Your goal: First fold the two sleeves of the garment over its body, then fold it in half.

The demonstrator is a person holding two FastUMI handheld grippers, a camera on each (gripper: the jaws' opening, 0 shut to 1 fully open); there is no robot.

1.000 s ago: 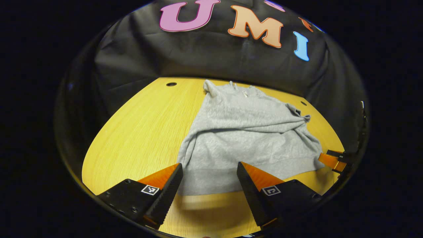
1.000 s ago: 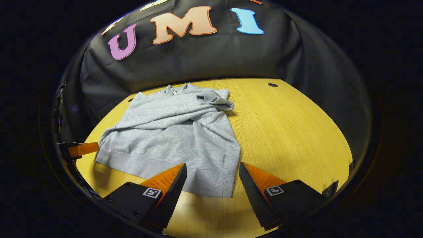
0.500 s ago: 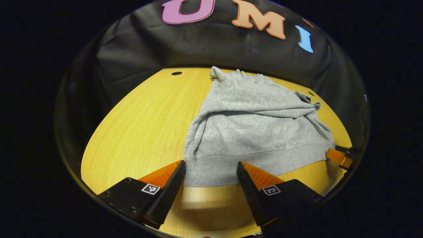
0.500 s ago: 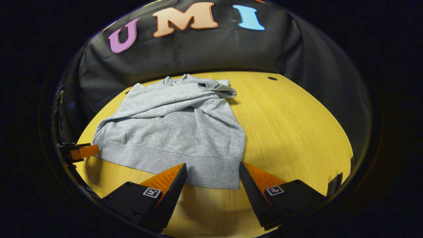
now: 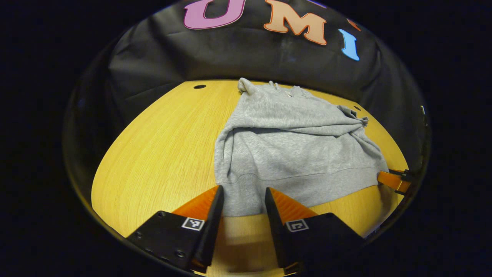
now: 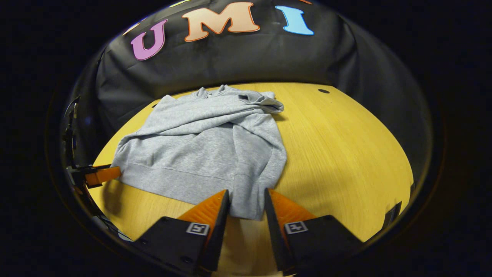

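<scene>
1. A light grey knit sweatshirt (image 5: 296, 154) lies flat on the yellow wood-grain tabletop (image 5: 161, 154). Both sleeves are already folded across its body; the collar points to 12 o'clock, toward the black cloth wall (image 5: 230, 57).
2. Left gripper view: the left gripper (image 5: 241, 200) sits at 6 o'clock, at the sweatshirt's ribbed hem (image 5: 307, 188). Its fingers are parted by a narrow gap, and the hem's near-left corner lies in that gap. Whether the pads press the fabric cannot be told.
3. In the same view, the bunched cuff of a folded sleeve (image 5: 355, 119) lies at 2 o'clock on the garment. The other gripper's finger shows at 4 o'clock, just beside the hem's far corner.
4. Right gripper view: the right gripper (image 6: 246, 202) is at 6 o'clock. The hem's near-right corner (image 6: 246, 200) hangs between its fingers, which stand close together. Contact is likely, but a firm grasp cannot be confirmed.
5. In the same view, the sweatshirt spreads from 6 toward 11 o'clock. The left gripper's finger (image 6: 102, 175) shows at 9 o'clock, touching or just beside the hem's opposite corner.
6. A small dark hole (image 6: 323, 91) in the tabletop sits at 1 o'clock, well apart from the fabric.
</scene>
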